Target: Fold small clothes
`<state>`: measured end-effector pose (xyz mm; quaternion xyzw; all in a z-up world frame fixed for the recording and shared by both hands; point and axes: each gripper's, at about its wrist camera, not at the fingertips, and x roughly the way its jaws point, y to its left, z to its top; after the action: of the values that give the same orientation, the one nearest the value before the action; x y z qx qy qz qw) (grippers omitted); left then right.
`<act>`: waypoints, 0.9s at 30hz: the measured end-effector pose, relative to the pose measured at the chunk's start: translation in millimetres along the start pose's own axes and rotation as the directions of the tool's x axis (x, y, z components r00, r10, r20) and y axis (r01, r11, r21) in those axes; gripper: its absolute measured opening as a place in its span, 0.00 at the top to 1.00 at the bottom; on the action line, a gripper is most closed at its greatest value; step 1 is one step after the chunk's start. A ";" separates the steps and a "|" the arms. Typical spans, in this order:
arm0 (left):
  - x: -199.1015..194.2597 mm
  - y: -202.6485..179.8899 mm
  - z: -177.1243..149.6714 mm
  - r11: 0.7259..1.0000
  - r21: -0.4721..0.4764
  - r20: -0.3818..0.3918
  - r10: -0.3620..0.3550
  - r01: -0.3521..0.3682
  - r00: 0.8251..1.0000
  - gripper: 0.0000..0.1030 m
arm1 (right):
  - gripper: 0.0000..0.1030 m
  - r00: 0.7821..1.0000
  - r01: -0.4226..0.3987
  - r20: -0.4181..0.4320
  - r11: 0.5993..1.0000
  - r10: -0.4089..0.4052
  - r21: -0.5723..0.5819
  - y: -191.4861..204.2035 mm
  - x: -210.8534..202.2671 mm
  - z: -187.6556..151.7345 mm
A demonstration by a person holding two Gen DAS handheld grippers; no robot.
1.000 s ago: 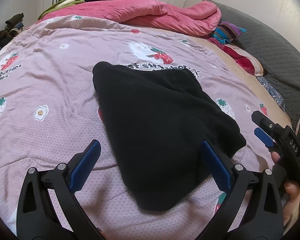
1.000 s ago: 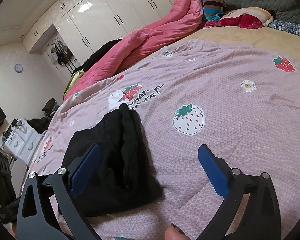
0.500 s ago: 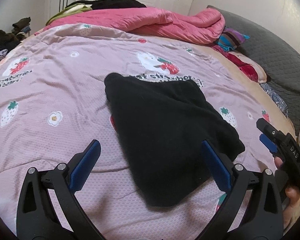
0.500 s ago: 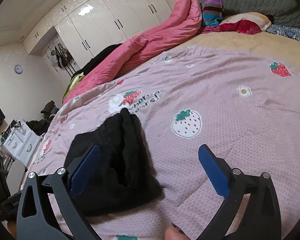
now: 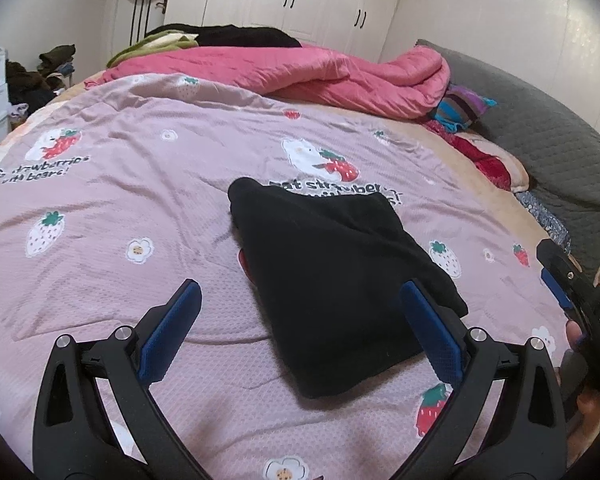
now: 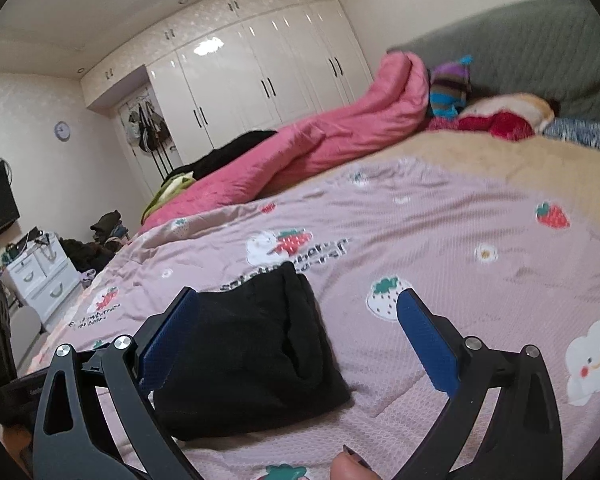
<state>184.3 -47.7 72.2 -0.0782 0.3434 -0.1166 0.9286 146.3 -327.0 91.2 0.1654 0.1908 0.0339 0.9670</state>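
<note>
The folded black garment (image 5: 336,288) lies flat on the pink strawberry-print bedspread (image 5: 120,208) of the bed. The left hand-held gripper (image 5: 300,320) hovers above its near edge, jaws wide, holding nothing. The right hand-held gripper (image 6: 298,332) is likewise wide and empty.

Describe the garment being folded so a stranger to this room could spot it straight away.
Start at the pink strawberry-print quilt spread over the bed. Near its middle, just below the printed bear and black lettering, lies a folded black garment, apart from both open grippers. It is the only plain dark thing on that quilt; the other black clothing lies far back behind the rolled pink duvet.
</note>
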 end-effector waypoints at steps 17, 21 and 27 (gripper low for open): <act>-39.2 11.1 -29.1 0.999 -0.004 0.064 0.045 -0.045 0.997 0.09 | 0.04 0.999 0.044 0.020 0.987 -0.041 -0.152 27.1 -22.6 -30.7; -43.7 12.0 -34.0 0.998 0.003 0.076 0.056 -0.057 0.996 0.09 | 0.04 0.998 0.064 0.022 0.982 -0.061 -0.179 30.4 -27.7 -40.2; -48.6 12.0 -46.0 0.998 0.008 0.084 0.062 -0.063 0.995 0.09 | 0.04 0.996 0.087 0.021 0.972 -0.084 -0.217 34.6 -38.1 -55.2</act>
<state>120.3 -26.0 65.0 -0.0672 0.3059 -0.0861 0.9458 90.0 -282.3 68.1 0.0502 0.1873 0.0120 0.9809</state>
